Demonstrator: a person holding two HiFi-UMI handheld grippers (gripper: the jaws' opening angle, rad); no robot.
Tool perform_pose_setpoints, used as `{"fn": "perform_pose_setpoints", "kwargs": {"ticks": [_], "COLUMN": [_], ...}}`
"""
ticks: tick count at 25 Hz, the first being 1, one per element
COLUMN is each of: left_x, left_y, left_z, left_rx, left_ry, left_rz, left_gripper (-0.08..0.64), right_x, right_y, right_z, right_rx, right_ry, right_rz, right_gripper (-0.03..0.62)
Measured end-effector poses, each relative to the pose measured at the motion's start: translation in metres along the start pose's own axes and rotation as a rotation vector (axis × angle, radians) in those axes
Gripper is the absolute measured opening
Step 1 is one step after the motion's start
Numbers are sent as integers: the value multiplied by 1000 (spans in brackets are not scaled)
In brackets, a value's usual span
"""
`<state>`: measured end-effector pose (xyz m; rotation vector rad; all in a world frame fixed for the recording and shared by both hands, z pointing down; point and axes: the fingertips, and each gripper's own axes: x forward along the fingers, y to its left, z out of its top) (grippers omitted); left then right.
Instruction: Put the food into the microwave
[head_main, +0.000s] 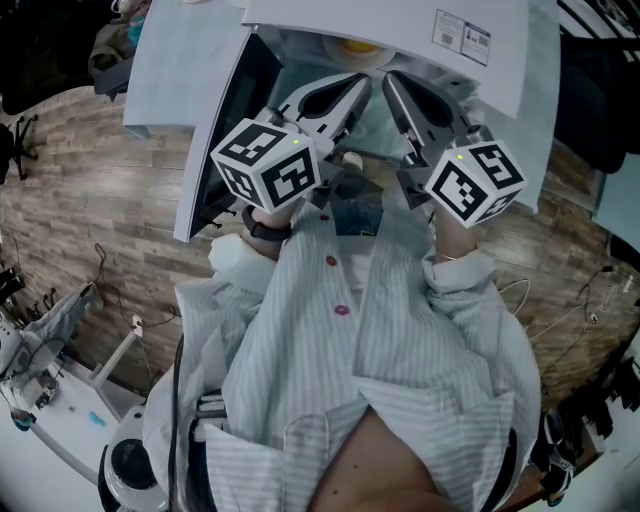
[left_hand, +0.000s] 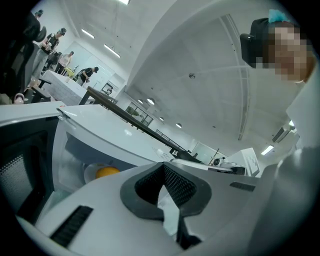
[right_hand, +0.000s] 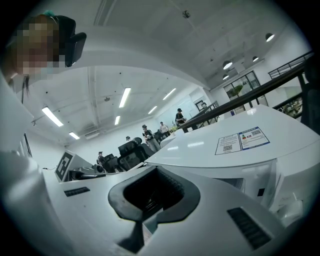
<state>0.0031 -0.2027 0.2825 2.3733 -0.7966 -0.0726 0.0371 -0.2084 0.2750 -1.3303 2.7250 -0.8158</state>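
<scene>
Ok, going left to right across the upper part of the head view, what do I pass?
microwave door, standing open → left tool → right tool. The yellow food inside the microwave sits directly above the left tool, so I leave it out of the order.

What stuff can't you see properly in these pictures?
- Food: in the left gripper view it is too small to tell its kind, and the left gripper hides the front of its plate.
- Inside of the microwave: in the head view, its own top covers most of it.
- Label: in the right gripper view, the print is too small to read.
- Microwave opening: in the right gripper view, the right gripper hides most of it.
</scene>
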Motion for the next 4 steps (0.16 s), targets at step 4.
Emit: {"fn": "perform_pose_setpoints", "kwargs": {"ticks": [4], "left_x": [3], "left_y": [0], "left_z": [-2], "left_rx": [-1], "left_ry": [4], "left_rz": [0], "left_gripper": [8], "right_x": [-1], "right_y": [-4], "right_z": [0], "right_rx": [4], "right_ry": [-2], "right_rz": [0], "right_gripper": [32]}}
